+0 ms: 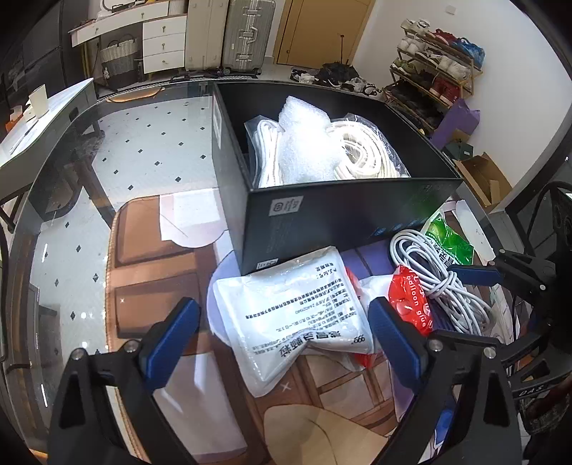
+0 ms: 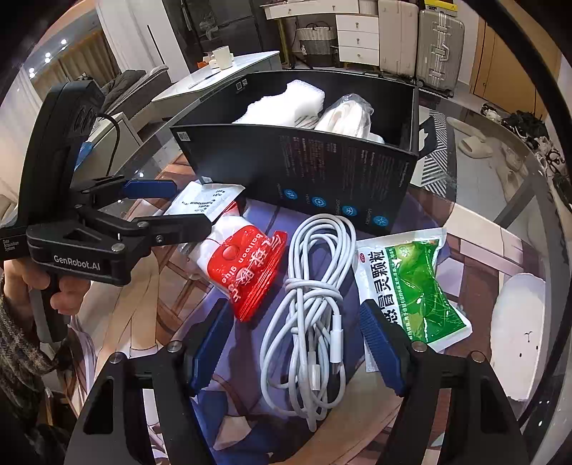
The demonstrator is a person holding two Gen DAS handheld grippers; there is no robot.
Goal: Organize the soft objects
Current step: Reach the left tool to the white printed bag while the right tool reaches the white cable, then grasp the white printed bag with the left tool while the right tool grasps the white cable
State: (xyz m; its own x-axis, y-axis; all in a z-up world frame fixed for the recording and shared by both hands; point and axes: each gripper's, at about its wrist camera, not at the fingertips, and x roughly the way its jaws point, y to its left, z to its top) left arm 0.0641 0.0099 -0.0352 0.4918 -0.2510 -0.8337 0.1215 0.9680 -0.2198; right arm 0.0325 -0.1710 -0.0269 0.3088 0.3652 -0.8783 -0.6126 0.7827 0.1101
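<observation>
black tongs (image 2: 298,343) with blue ribbed pads (image 2: 380,352), silver screws, white "genrobot.ai" lettering, a dark patterned knit sleeve (image 2: 16,343)

far wall: two suitcases (image 1: 228,34), white drawer unit (image 1: 163,41), woven basket (image 1: 119,57), wooden door (image 1: 321,28) | right wall: shoe rack (image 1: 434,77) crowded with shoes, purple bag (image 1: 455,123), open cardboard box (image 1: 481,177) | side table (image 2: 218,77): white cup (image 2: 223,57) | floor: pale slippers (image 2: 473,145)
</observation>
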